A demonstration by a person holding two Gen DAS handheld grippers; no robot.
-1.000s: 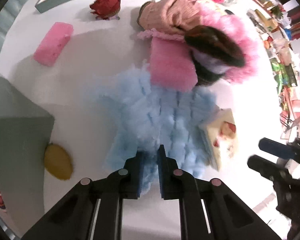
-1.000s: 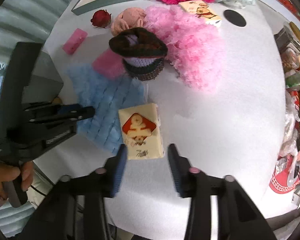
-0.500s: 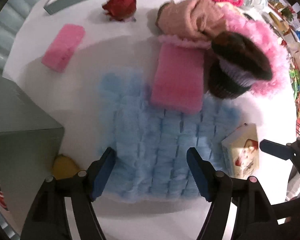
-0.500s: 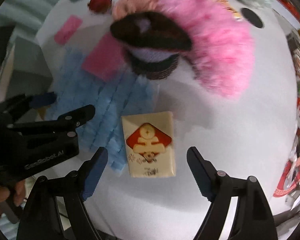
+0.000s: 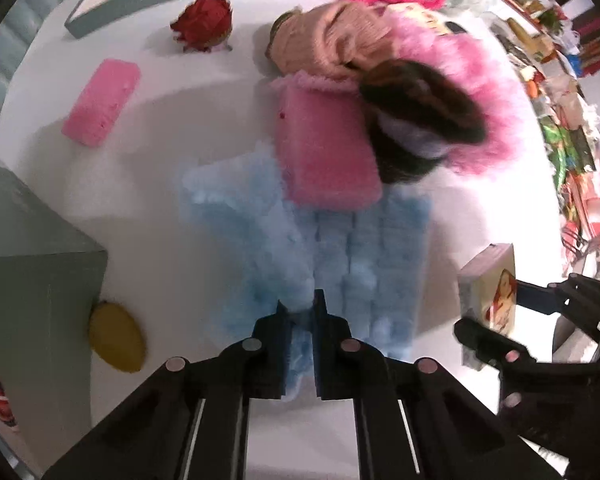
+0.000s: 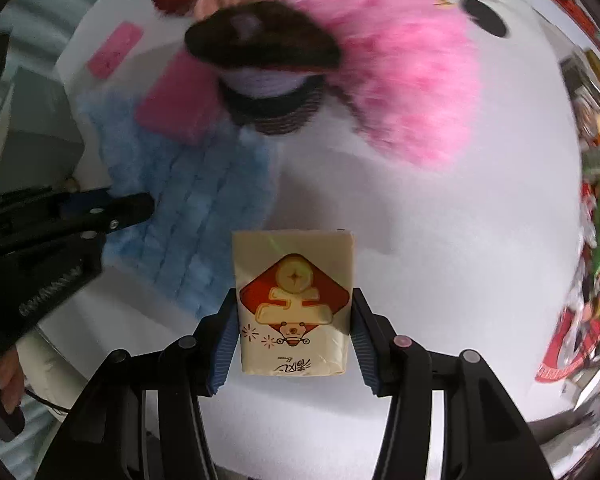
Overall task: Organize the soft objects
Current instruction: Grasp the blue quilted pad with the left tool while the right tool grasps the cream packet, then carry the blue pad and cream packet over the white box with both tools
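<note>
My left gripper (image 5: 301, 312) is shut on the near edge of a fluffy light-blue cloth (image 5: 340, 248), which bunches up between the fingers; the cloth also shows in the right wrist view (image 6: 188, 200). My right gripper (image 6: 292, 320) is shut on a cream tissue pack with a red emblem (image 6: 294, 300), lifted off the white table (image 6: 440, 240); the pack shows at the right in the left wrist view (image 5: 492, 292). A pink sponge block (image 5: 328, 148) lies on the cloth's far end.
A dark knitted hat (image 5: 416, 116), a fluffy pink cloth (image 6: 412, 72), a peach knit (image 5: 332, 40), a red rose (image 5: 204, 22) and a small pink sponge (image 5: 102, 102) lie beyond. A grey box (image 5: 32, 276) and a yellow object (image 5: 116, 342) sit at left.
My left gripper was shut on the cloth, opened half a second ago, and is shut on its edge again. My right gripper closed on the tissue pack and lifted it.
</note>
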